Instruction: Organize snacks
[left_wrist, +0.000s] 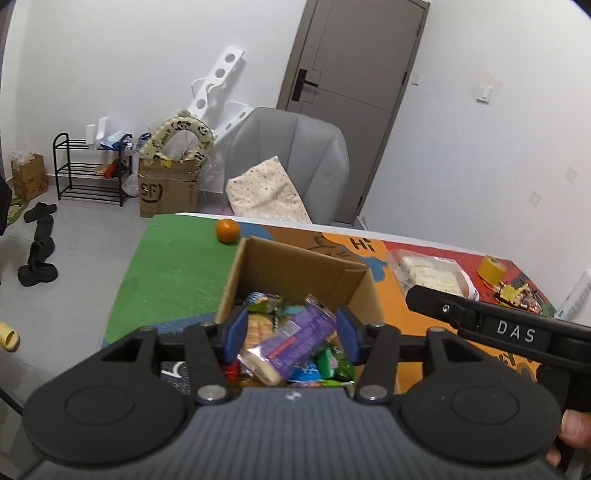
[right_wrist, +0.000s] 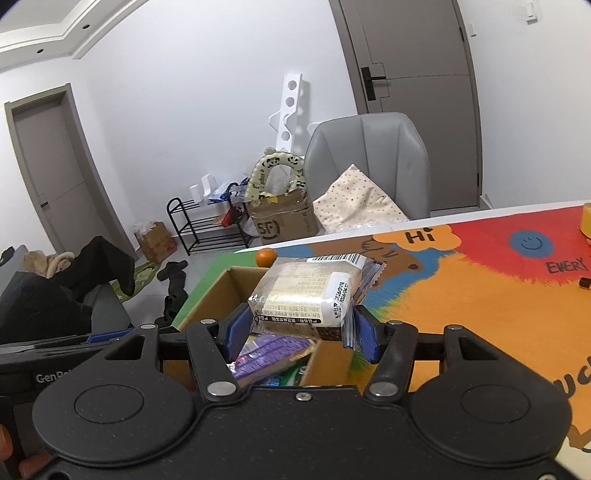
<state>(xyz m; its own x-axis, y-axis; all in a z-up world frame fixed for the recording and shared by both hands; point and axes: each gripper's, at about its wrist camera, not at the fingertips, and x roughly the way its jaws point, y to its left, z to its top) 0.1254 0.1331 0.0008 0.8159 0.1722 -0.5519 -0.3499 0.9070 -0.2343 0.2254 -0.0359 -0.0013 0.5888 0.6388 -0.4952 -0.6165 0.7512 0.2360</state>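
Note:
An open cardboard box (left_wrist: 295, 266) stands on the colourful table mat, holding several snack packets. A purple packet (left_wrist: 295, 339) lies on top of them. My left gripper (left_wrist: 291, 332) hangs just over the box's near side, open, its blue pads on either side of the purple packet without pressing on it. My right gripper (right_wrist: 301, 330) is shut on a clear pack of pale wafers (right_wrist: 306, 295), held above the right part of the box (right_wrist: 221, 291). From the left wrist view the same wafer pack (left_wrist: 432, 275) shows at the tip of the right gripper's black finger.
An orange (left_wrist: 228, 231) sits on the green part of the mat behind the box. A yellow tape roll (left_wrist: 490, 267) and small clutter (left_wrist: 517, 295) lie at the far right. A grey chair (left_wrist: 288, 155) with a cushion stands behind the table. The table's left edge runs close to the box.

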